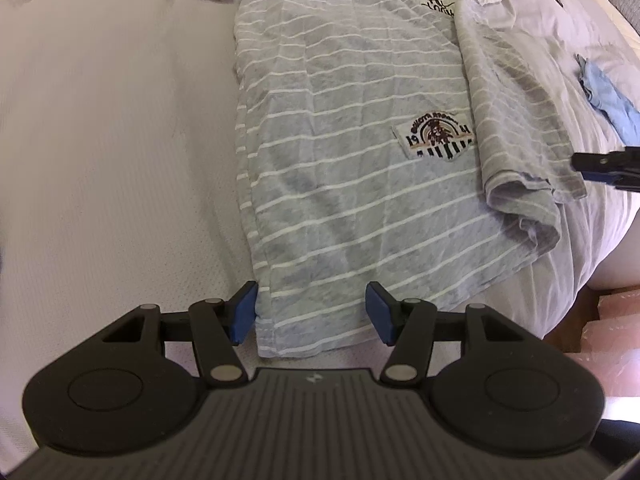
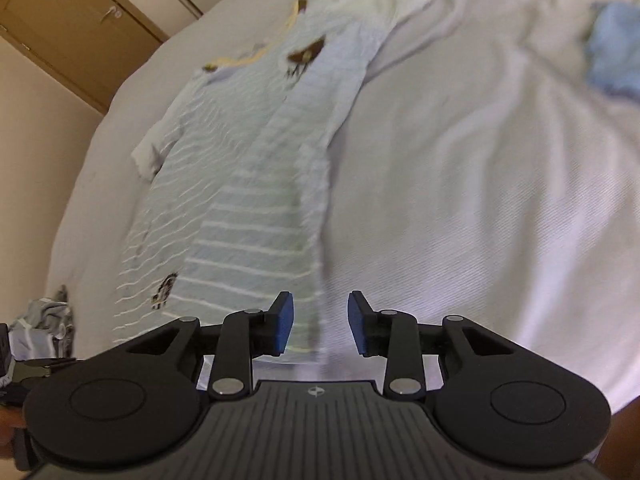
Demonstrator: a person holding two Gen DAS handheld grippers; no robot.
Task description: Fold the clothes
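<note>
A: Left wrist view: shirt (image 1: 344, 160), grey knit with thin white stripes, lies flat on the bed (image 1: 100, 160); its right side is folded over, with two sewn patches (image 1: 436, 136).
B: Grippers?
A: Left gripper (image 1: 312, 314) jaws open, straddling the hem's left corner. Right gripper (image 2: 316, 328) jaws open too, over the folded edge near the hem, empty.
B: Surface?
A: Bed sheet pale, dotted weave, wrinkled on the right. Brown door (image 2: 76, 20), cream wall behind.
B: Clutter?
A: Blue cloth (image 1: 604, 96) on the bed, well apart. Right view blurred.
</note>
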